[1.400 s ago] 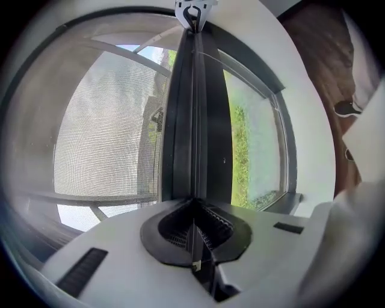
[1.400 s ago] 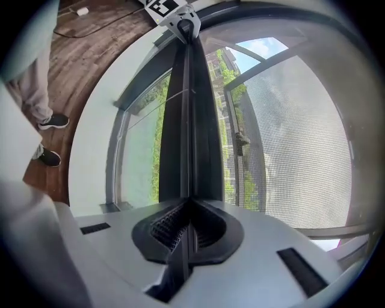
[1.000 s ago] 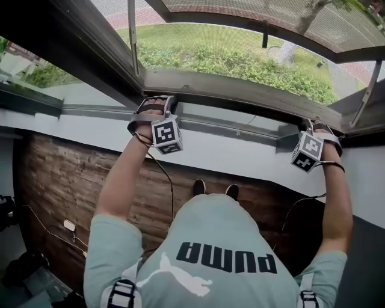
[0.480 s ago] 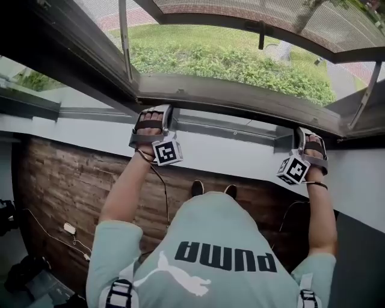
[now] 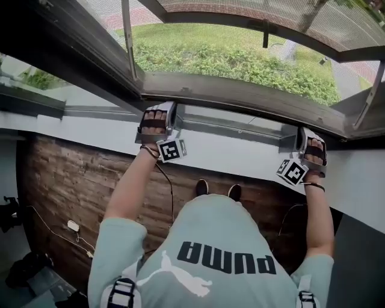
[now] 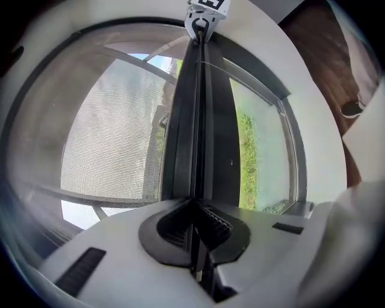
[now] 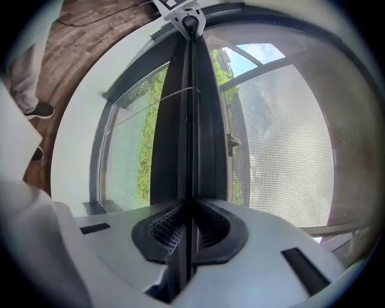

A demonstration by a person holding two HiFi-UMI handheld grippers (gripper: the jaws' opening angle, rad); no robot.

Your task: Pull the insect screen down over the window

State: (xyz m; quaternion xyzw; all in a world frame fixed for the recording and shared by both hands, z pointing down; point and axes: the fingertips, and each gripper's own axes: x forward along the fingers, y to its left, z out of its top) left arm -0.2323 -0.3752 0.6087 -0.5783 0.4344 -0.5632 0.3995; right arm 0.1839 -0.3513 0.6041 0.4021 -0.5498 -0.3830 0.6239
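The insect screen's dark bottom bar [image 5: 240, 96] runs across the window just above the white sill, with its grey mesh [image 5: 252, 9] stretching up behind it. My left gripper [image 5: 163, 108] meets the bar's near edge left of the middle, and my right gripper [image 5: 304, 132] meets it at the right end. In the left gripper view the bar [image 6: 195, 120] runs straight into the closed jaws of that gripper [image 6: 195, 207], with the mesh [image 6: 114, 138] to its left. The right gripper [image 7: 191, 207] is likewise closed on the bar's thin edge [image 7: 191, 120], mesh [image 7: 283, 138] to the right.
A white sill [image 5: 228, 153] lies under the bar, with a brick wall [image 5: 72, 180] and loose cables [image 5: 72, 227] below it. An opened sash with a metal stay [image 5: 127, 36] stands at the left. Grass and shrubs [image 5: 240, 60] lie outside.
Both grippers have stayed on the bar. The right hand has turned, so its marker cube has swung left and down. The bar sits slightly lower, closer to the sill.
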